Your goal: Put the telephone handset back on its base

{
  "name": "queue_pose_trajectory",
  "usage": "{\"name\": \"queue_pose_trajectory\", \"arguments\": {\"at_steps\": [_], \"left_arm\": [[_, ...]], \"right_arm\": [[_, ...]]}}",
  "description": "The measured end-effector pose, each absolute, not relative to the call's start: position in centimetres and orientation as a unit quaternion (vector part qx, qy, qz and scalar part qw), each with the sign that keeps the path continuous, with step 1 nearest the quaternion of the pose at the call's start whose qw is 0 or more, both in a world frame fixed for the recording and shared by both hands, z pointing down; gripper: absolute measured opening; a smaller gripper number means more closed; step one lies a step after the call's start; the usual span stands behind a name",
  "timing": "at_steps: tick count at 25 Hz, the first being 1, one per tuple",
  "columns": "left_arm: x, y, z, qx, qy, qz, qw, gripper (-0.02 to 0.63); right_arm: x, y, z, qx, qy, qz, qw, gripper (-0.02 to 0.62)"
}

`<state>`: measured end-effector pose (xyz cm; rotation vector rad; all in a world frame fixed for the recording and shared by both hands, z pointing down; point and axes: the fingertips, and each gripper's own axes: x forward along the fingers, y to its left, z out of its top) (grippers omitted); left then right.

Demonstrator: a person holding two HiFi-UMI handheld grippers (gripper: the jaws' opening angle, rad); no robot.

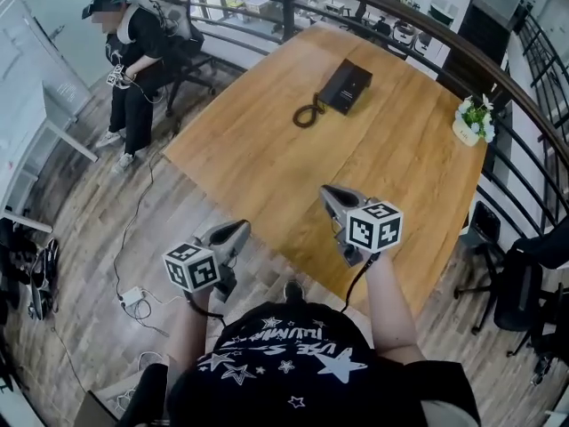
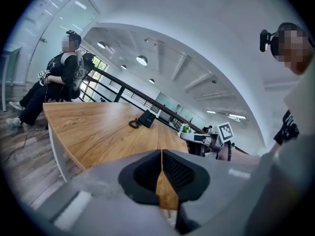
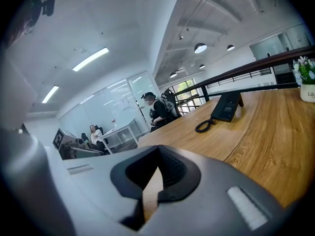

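With left gripper (image 1: 238, 229) and right gripper (image 1: 329, 192) clenched empty at six o'clock of the table (image 1: 267, 163), the telephone (image 1: 351, 85) at twelve (handset (image 1: 337, 85) seemingly cradled, though I couldn't swear) suited either an approach or a finish.

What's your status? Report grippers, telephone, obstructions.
Left gripper shut, empty. Right gripper shut, empty. Telephone far across table, untouched. Nothing in between.

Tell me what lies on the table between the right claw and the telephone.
Nothing: the head view shows only bare table between the right claw and the telephone with its coiled cord.
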<state>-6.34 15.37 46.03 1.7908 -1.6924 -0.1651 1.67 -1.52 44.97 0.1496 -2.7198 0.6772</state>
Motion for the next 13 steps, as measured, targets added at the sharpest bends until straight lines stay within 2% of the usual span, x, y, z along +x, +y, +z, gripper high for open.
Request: {"name": "queue_pose_trajectory", "arguments": {"at_steps": [8,13], "left_arm": [[-4.3,24.6,46.1,0.652,-0.671,-0.09,0.341,0.003],[-3.5,29.8,44.6,0.65,-0.681,-0.092,0.324,0.002]], "right_arm": [[2.6,5.5,44.8,0.037,-0.952,0.238,0.189,0.0],[4.4,10.6,44.1,0.038,-0.956,0.218,0.193,0.0]]}}
